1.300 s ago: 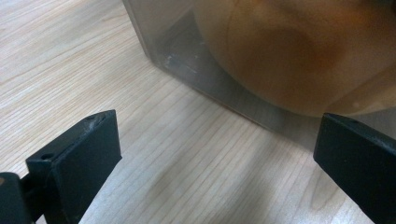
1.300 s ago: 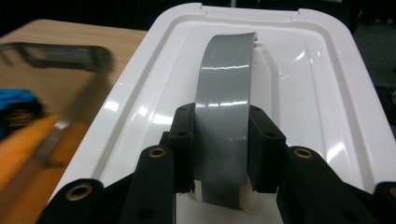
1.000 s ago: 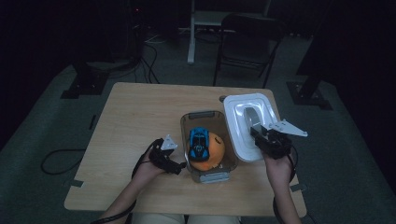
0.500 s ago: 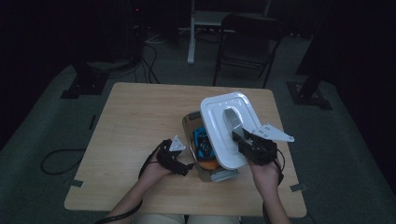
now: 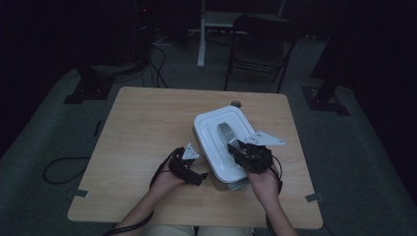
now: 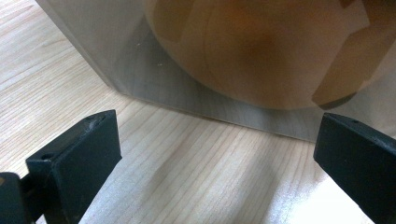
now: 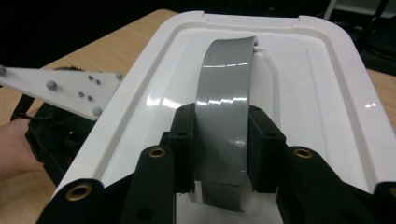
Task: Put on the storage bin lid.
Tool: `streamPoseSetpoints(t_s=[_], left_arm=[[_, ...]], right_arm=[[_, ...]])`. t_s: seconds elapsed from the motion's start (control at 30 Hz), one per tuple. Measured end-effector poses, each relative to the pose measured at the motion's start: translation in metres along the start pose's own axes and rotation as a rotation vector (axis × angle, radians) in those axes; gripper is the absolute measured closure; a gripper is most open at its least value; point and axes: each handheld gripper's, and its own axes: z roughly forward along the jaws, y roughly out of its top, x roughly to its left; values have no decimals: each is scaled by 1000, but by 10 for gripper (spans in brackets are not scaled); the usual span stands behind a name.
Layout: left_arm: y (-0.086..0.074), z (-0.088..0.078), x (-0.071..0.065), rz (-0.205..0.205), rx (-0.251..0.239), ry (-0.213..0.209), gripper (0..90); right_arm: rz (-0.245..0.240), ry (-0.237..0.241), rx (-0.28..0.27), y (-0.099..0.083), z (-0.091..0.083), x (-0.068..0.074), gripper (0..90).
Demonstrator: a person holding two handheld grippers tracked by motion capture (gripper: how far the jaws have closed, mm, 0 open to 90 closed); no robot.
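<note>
Two black tools work at one box. The right tool (image 7: pixel 219 140) has its jaws clamped on the grey arched handle (image 7: pixel 225 88) of the white rectangular plastic lid (image 7: pixel 327 84), one pad pressing each edge of the strap. In the high view, the right tool (image 5: pixel 240 147) holds that lid (image 5: pixel 216 142) tilted above the clear plastic storage box (image 5: pixel 227 183), covering nearly all of it; only the box's near end shows under the lid's front edge.

The left tool (image 6: pixel 215 154) has its jaws spread wide with nothing between them, low over the light wooden worktop (image 6: pixel 187 172). Just ahead of them is the box's clear wall (image 6: pixel 140 60), and a rounded orange object (image 6: pixel 261 51) shows blurred through it. In the high view, the left tool (image 5: pixel 196 174) rests on the worktop (image 5: pixel 147 128) just beside the box's left side.

A small dark round thing (image 5: pixel 236 103) lies on the worktop beyond the lid, too small to identify.
</note>
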Motion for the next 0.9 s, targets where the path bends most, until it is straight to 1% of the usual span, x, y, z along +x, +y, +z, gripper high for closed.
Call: streamPoseSetpoints(t_s=[0.17,0.23,0.3,0.47,0.6,0.77,0.9], left_arm=[[-1,-3,2,-1,2,2,13],[-2,-4,2,-14,-5,4,13],[-4,-5,3,-11,1,6,13],[-6,-6,5,-14,7,9,13],[-8,-7,6,-18,11,8,13],[-10,-7,7,-26,13,11,13],[-11,-8,8,-34,9,14,13]], right_arm=[[8,2,31,-2,10,0,674],[12,5,35,-3,13,1,674],[10,-2,43,-5,16,1,673],[27,-3,54,-7,21,-2,673],[45,14,61,-10,23,-4,674],[48,18,60,-11,24,-3,673],[32,4,66,-13,26,1,674]])
